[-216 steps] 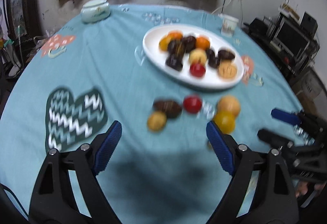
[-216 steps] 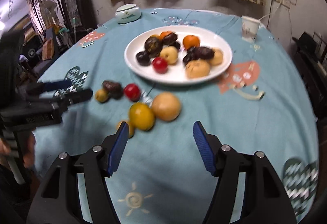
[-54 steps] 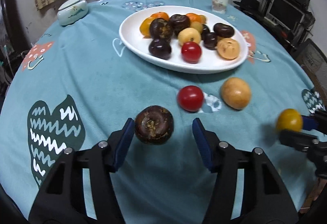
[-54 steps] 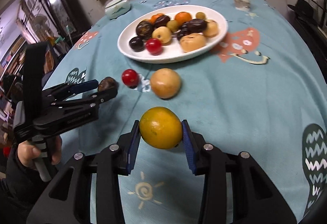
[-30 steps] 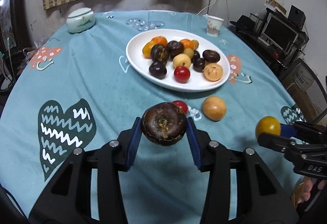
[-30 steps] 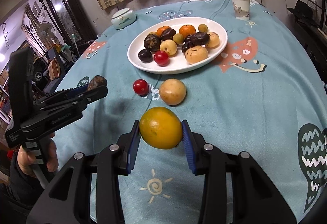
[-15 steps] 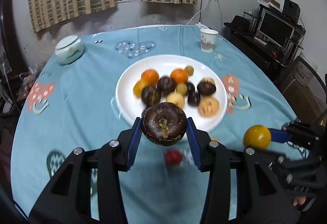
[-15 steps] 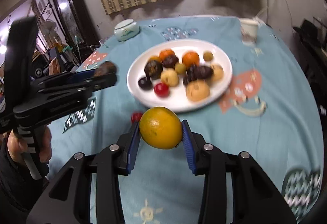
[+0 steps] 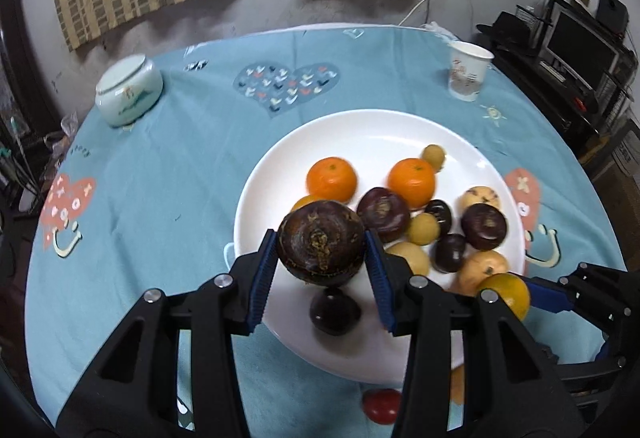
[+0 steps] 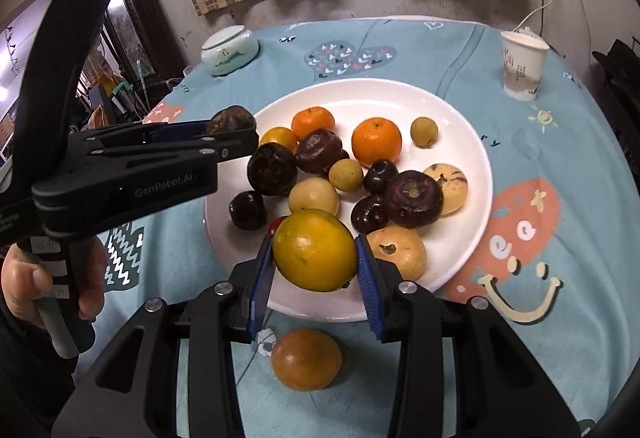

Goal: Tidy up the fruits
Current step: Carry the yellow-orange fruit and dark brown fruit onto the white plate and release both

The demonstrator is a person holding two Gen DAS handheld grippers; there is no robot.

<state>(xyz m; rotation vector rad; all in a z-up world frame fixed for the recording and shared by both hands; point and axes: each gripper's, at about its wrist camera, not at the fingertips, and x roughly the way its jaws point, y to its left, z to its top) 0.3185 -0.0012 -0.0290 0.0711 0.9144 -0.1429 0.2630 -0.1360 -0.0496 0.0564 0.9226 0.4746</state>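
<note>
Left gripper (image 9: pixel 321 270) clamped on dark fruit (image 9: pixel 320 243) above plate (image 9: pixel 280 174), right gripper (image 10: pixel 315 270) clamped on yellow-orange fruit (image 10: pixel 315 250) over plate's near rim, brown fruit (image 10: pixel 306 359) on tablecloth (image 10: pixel 520 142).

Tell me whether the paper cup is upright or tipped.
Upright. The paper cup stands on its base on the tablecloth beyond the plate, open rim up.

One white plate (image 10: pixel 460 126) carries two tangerines (image 10: pixel 376 142), six dark purple fruits (image 10: pixel 414 194), three pale yellow fruits (image 10: pixel 314 196), two small yellowish fruits (image 10: pixel 424 132) and one amber fruit (image 10: pixel 279 138).

The left tool (image 9: pixel 322 250) holds one brown fruit (image 9: pixel 320 234). The right tool (image 10: pixel 316 252) holds one yellow fruit (image 10: pixel 314 246).

Two loose fruits lie on the surface (image 10: pixel 560 142): one russet fruit (image 10: pixel 306 358) and one red fruit (image 9: pixel 380 406). There is also one paper cup (image 10: pixel 522 70) and one lidded jar (image 10: pixel 229 52).
</note>
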